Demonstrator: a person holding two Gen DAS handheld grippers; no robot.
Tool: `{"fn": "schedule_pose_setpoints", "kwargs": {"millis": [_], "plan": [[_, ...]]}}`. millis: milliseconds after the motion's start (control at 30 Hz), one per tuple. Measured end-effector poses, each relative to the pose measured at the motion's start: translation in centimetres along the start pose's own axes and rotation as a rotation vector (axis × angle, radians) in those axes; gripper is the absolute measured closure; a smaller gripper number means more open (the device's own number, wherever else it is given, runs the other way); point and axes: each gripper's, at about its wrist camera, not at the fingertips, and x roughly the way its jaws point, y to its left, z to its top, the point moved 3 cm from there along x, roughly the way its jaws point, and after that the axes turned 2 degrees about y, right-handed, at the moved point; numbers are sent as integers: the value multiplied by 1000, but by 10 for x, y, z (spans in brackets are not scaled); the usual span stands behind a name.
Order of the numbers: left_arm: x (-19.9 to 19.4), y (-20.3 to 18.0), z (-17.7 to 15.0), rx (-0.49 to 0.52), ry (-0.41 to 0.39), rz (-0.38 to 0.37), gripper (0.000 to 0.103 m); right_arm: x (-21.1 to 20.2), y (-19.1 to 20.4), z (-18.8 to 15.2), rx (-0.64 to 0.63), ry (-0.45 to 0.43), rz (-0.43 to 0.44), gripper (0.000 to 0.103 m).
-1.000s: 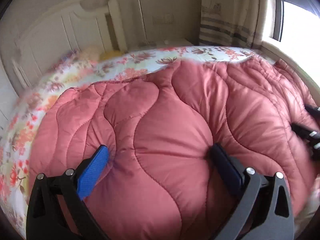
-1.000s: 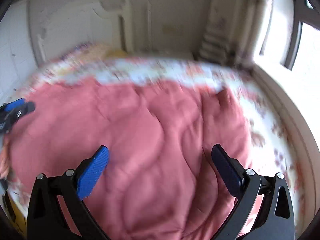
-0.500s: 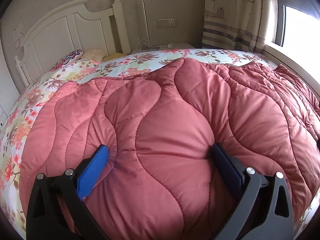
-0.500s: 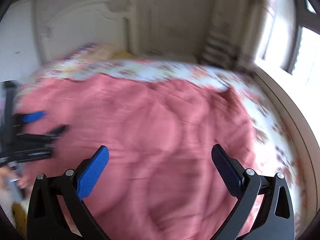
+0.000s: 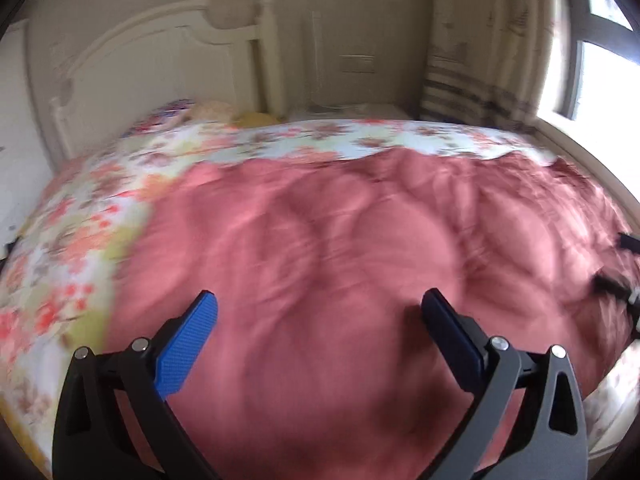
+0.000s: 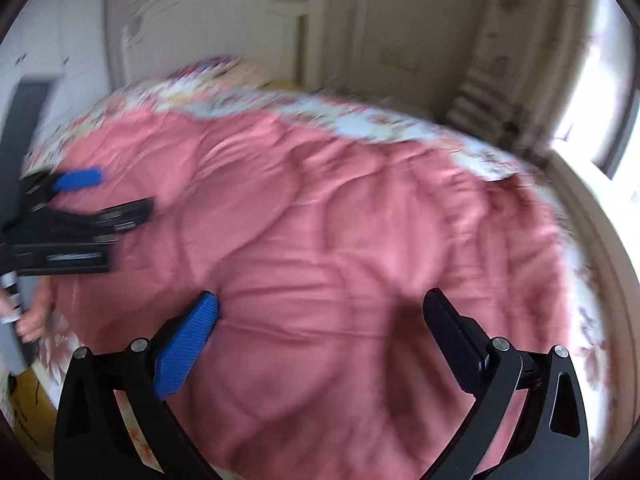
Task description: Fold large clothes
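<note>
A large pink quilted comforter (image 5: 360,248) lies spread over the bed and fills both views (image 6: 328,232). My left gripper (image 5: 320,312) is open and empty, hovering above the comforter's near part. My right gripper (image 6: 320,312) is open and empty above the comforter too. The left gripper also shows at the left edge of the right wrist view (image 6: 80,208), over the comforter's left side. The right gripper shows at the right edge of the left wrist view (image 5: 620,280). Both views are motion-blurred.
The bed has a floral sheet (image 5: 80,216) showing on the left and at the head. A white headboard (image 5: 168,52) stands behind, pillows (image 5: 208,112) before it. A curtain (image 5: 480,48) and a bright window (image 5: 600,60) are at right.
My left gripper has pulled back and up off the comforter, which now looks flatter and farther away. The right gripper view has swung, with the left gripper more in sight at its left edge.
</note>
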Motion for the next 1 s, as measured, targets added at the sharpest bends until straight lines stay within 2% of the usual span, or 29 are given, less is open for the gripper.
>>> {"fn": "schedule_pose_setpoints", "kwargs": {"millis": [67,100,133,167,200,267,433,500,600,667,767,833,900,1000], "plan": [[8,19,-11,-26,16,24,2,-1,-33,-9,74,4,-61,5],[10,26,-15,-43,18,5,2,3,-47,-14,103,18,-72,5],[12,28,-18,-50,19,-7,2,8,-57,-20,130,30,-68,5],[13,25,-20,-31,15,11,2,11,-62,-26,152,32,-54,5],[13,22,-20,-18,13,31,2,14,-67,-30,173,31,-29,5],[16,15,-19,-10,19,68,2,16,-67,-32,172,33,-33,4],[17,20,-20,-30,29,40,2,7,-60,-27,161,46,-108,5],[17,20,-20,-26,30,44,2,-8,-50,-23,154,5,-147,5],[18,20,-19,-31,33,38,2,-28,-14,-16,102,-76,-67,5],[18,20,-19,-32,33,39,2,-35,22,-10,4,-111,-31,5],[18,21,-19,-33,33,37,2,-27,58,-9,-74,-96,23,5],[18,21,-19,-36,34,35,2,-5,75,-16,-115,-31,11,5],[19,22,-20,-37,35,32,2,8,74,-22,-87,-18,36,5],[19,22,-20,-38,35,31,2,4,67,-20,-74,6,77,5]]}}
